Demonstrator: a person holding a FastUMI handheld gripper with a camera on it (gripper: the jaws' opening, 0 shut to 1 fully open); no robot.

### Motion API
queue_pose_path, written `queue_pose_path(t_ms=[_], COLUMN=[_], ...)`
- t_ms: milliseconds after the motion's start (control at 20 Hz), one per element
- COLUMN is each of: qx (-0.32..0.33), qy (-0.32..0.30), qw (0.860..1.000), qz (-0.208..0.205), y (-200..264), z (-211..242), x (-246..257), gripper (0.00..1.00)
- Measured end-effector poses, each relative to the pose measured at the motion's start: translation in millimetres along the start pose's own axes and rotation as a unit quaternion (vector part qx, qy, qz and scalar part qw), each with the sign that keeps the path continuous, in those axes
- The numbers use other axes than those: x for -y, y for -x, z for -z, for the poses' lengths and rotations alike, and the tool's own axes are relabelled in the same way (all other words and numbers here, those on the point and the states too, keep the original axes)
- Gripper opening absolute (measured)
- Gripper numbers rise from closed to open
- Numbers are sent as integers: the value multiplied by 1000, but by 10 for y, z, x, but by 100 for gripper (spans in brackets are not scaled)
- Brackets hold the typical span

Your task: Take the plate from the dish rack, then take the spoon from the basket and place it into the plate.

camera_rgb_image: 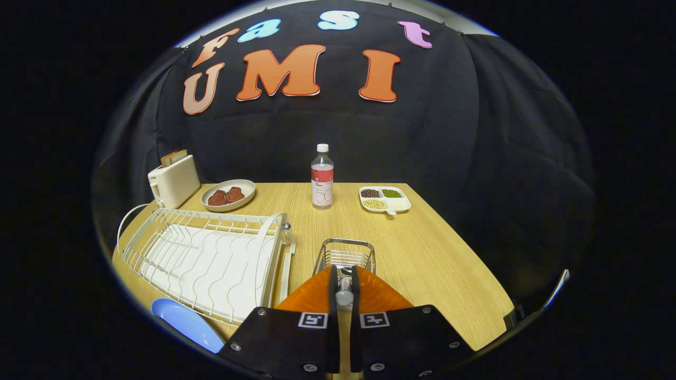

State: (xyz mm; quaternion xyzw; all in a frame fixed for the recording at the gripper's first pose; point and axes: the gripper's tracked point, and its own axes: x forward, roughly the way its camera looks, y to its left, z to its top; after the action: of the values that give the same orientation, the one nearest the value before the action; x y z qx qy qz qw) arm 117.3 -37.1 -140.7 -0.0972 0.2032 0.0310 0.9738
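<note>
blue plate [185, 322] cut off beside rack, spoon [344, 292] mostly hidden between claw [344, 287] fingers

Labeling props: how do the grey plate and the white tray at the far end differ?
The grey plate is round and undivided, beside the toaster; the white tray is squarish, split into compartments, across the bottle. The plate holds two reddish-brown pieces; the tray holds separate bean piles. Both sit flat on the table.

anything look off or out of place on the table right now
Nothing spilled or damaged. The dish rack is empty; the blue plate lies on the table beside it. The gripper is shut on the spoon, just before the wire basket.
</note>
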Motion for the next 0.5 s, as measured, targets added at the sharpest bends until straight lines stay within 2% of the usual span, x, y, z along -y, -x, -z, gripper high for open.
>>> queue_pose_path(t_ms=[500], qx=[42], qy=[-5], qw=[999], qz=[25], y=[681], z=[-435], x=[-20], gripper=[8])
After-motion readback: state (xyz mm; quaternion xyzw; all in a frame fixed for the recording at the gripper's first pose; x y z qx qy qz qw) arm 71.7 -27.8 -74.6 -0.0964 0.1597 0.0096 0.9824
